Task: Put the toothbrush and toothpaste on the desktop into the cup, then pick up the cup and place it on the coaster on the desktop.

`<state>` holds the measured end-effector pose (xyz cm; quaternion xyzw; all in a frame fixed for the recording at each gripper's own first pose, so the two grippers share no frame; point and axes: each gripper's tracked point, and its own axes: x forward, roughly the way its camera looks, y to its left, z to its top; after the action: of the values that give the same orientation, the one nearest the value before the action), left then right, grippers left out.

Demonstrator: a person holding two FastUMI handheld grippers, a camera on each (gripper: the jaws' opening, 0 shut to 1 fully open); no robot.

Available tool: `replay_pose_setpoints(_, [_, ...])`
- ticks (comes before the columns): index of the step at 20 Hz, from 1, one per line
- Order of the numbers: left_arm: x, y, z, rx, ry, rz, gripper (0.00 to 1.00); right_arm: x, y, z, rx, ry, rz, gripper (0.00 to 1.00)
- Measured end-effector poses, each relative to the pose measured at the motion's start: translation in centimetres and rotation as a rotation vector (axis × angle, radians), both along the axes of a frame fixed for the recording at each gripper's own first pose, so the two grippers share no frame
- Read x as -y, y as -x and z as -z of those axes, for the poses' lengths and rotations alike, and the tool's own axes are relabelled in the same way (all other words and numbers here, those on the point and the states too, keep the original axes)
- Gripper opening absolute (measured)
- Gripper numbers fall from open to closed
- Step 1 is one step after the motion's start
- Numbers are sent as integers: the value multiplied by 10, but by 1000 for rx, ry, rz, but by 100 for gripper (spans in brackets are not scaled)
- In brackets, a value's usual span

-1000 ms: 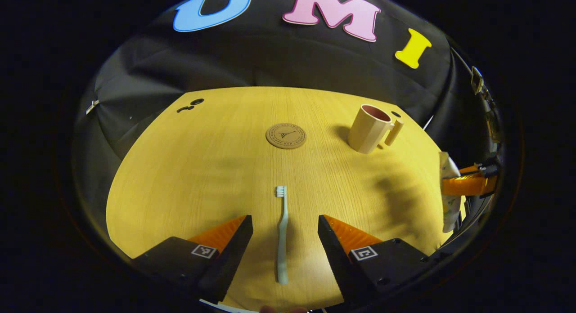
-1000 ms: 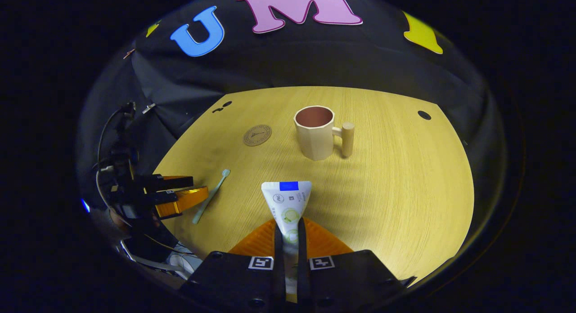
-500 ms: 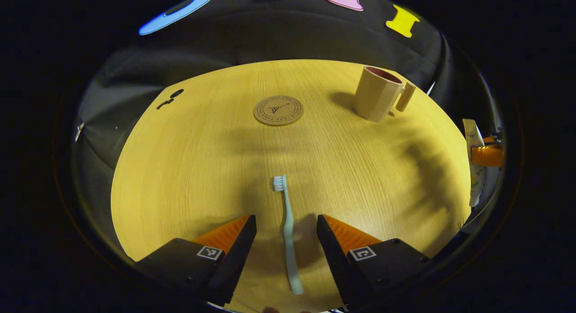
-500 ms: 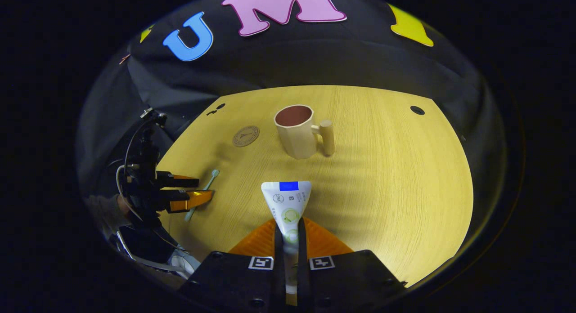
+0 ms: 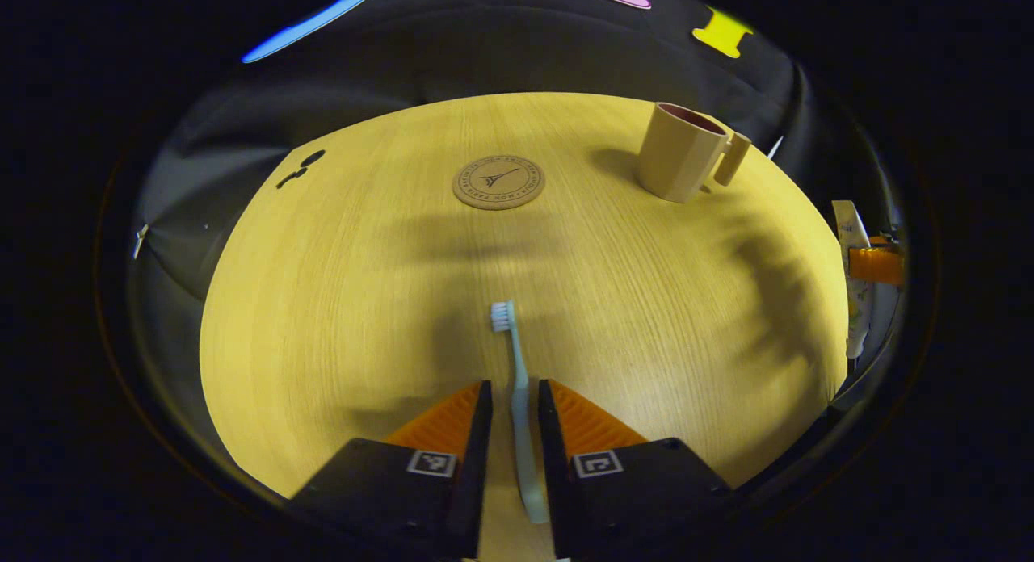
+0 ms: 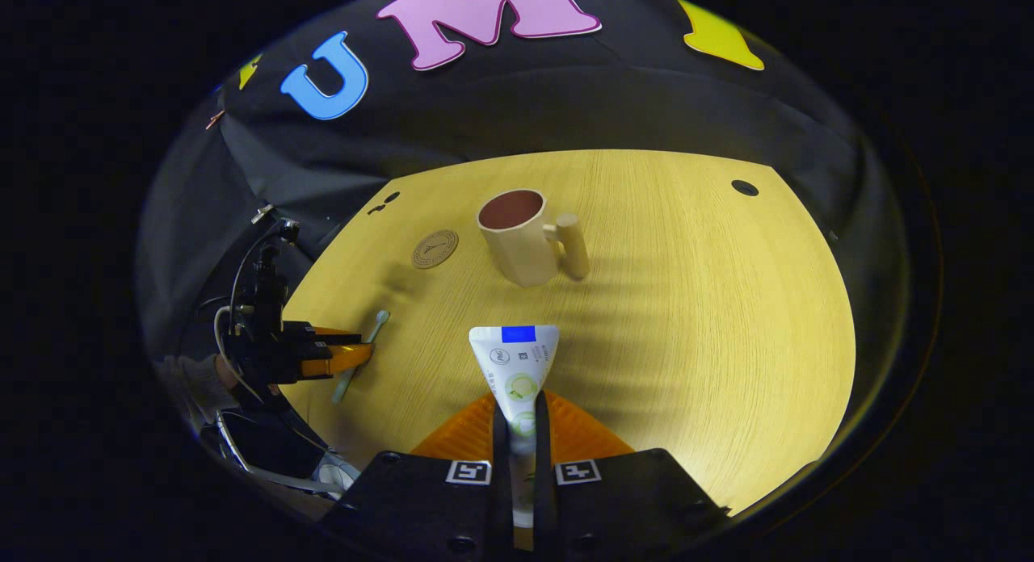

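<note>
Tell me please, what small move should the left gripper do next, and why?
Probably lift the toothbrush a little off the table. The left gripper has its fingers close against both sides of the handle, which appears to lie flat on the wood. The cup stands upright and open far ahead to the right, so the brush must rise before going there.

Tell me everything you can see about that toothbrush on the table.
The toothbrush is slim and pale mint green, plastic by its look, with a small head of white and blue bristles at its far end. It lies flat on the yellow wood-grain table, head pointing toward the round coaster. The left gripper has its two fingers close on either side of the handle; whether both press on it is unclear.
</note>
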<state>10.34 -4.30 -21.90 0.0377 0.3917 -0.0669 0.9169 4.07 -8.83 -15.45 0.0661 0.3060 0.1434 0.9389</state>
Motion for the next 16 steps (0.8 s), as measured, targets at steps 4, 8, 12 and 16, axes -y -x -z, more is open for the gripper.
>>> replay_pose_setpoints(4, [-1,0,1,-20,0,2,14,5,1,3,-3,-16,12,14])
replay_pose_setpoints(8, [-2,0,-2,10,10,15,7,11,4,1,6,-27,25,14])
replay_pose_setpoints(12, [-2,1,-14,75,-12,4,6,15,6,-5,39,-30,37,14])
replay_pose_setpoints(16, [15,6,-48,199,33,1,2,10,7,-21,101,-75,21,14])
